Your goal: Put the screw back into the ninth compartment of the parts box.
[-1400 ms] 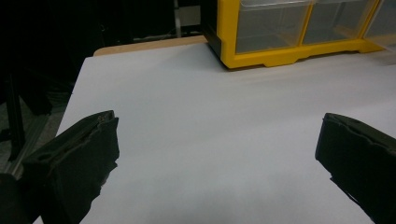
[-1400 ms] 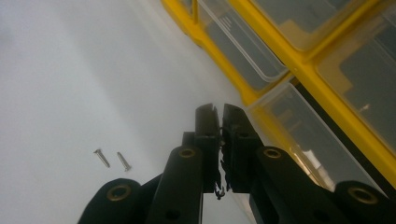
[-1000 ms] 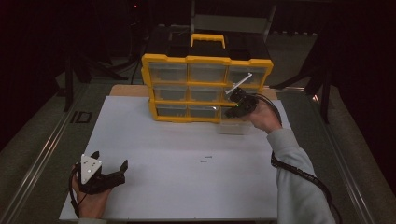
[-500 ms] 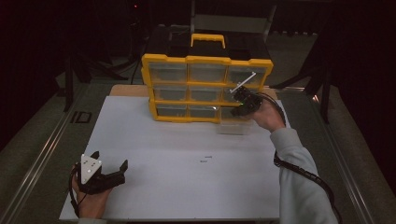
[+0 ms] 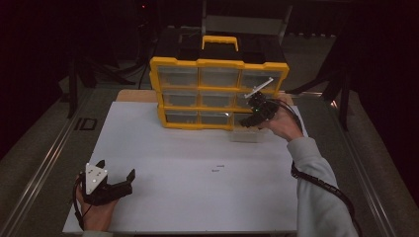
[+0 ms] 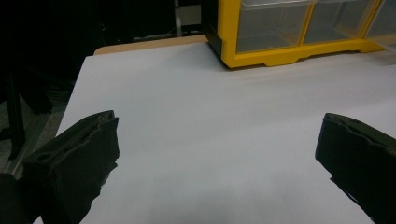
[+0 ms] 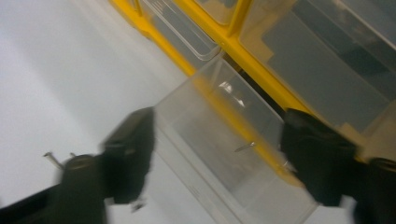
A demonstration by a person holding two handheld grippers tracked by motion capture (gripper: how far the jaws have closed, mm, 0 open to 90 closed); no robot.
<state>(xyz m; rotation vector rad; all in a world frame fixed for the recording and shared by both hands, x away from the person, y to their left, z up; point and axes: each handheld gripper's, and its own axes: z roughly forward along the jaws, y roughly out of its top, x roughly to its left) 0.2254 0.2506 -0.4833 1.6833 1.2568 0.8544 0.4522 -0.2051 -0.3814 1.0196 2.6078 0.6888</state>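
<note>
At the far right of the white board (image 5: pixel 197 163), my right gripper (image 5: pixel 253 118) sits in front of the bottom right corner of the yellow drawer cabinet (image 5: pixel 217 64), where a clear plastic drawer (image 5: pixel 245 134) is pulled out onto the board. Seen from the right gripper view, the drawer (image 7: pixel 224 154) lies between my two black jaws, which have just been opening and now stand wide and released, one on each side of it; I cannot tell for sure whether either one touches its walls. A small metal piece (image 7: pixel 244 147) lies inside it. Near my edge of the board, my left gripper (image 5: pixel 116 187) rests with jaws spread apart and nothing between them, well apart from the drawer.
</note>
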